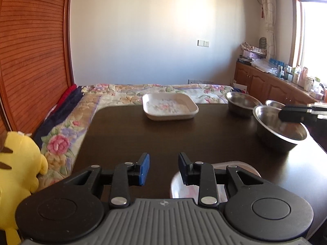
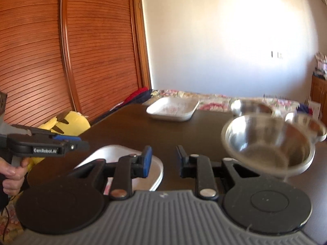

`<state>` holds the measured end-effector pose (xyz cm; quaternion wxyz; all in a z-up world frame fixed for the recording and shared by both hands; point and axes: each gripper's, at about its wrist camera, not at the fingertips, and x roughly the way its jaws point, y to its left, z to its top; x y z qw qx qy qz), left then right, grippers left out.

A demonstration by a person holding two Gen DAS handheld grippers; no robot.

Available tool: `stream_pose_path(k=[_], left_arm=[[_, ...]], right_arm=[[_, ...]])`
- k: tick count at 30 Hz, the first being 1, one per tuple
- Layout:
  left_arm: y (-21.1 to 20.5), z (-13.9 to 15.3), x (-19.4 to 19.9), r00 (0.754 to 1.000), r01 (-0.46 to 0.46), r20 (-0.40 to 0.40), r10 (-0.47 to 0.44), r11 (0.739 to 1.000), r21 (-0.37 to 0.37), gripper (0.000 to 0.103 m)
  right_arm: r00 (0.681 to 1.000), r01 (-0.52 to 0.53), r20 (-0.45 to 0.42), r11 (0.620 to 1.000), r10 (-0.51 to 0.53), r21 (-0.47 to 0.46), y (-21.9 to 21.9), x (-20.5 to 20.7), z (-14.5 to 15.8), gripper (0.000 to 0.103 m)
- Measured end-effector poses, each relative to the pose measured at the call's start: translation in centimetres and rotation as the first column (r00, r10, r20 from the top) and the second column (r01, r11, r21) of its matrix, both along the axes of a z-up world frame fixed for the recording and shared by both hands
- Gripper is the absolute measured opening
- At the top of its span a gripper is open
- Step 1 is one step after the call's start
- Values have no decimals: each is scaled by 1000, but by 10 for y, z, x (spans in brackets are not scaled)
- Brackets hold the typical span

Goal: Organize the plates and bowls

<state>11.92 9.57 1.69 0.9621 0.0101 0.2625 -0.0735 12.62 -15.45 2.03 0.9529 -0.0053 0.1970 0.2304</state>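
Observation:
A dark table [image 1: 204, 134] holds a white square plate [image 1: 170, 105] at the far edge and a second white plate [image 1: 179, 185] right under my left gripper [image 1: 163, 168], which is open and empty. Three steel bowls stand at the right: a near large one [image 1: 280, 128], one behind it [image 1: 242, 102] and a third [image 1: 273, 103] mostly hidden. My right gripper [image 2: 164, 162] is open and empty above the table, between the near white plate [image 2: 157, 169] and the large steel bowl [image 2: 267, 145]. The far plate [image 2: 172, 108] shows beyond.
A bed with a floral quilt [image 1: 85, 110] borders the table at the left and back. A yellow plush toy [image 1: 18, 163] lies at the table's left. A wooden wardrobe [image 1: 34, 51] stands at the left, cluttered cabinets [image 1: 276, 81] at the right.

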Motion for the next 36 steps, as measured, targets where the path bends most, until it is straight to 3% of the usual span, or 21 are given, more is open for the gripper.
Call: stream_pose_path(k=[4, 8, 11, 13, 23, 36], left_arm=[[2, 12, 21, 1000, -2, 20, 2, 1000, 17, 43], [4, 23, 45, 999, 11, 30, -12, 1000, 19, 50], [6, 27, 65, 999, 20, 26, -20, 1000, 12, 53], [6, 28, 79, 999, 28, 20, -28, 999, 17, 54], [12, 15, 145, 997, 63, -34, -62, 998, 29, 54], [19, -20, 217, 990, 83, -113, -83, 997, 2, 32]], right_arm=[[1000, -15, 25, 1000, 16, -27, -3, 21, 24, 30], [999, -36, 36, 999, 38, -35, 0, 47, 43, 43], [998, -49, 23, 998, 50, -44, 6, 69, 50, 44], [998, -55, 12, 997, 55, -55, 12, 85, 51, 48], [989, -49, -141, 997, 41, -56, 38, 166, 33, 48], [952, -6, -305, 991, -36, -137, 53, 239, -1, 45]])
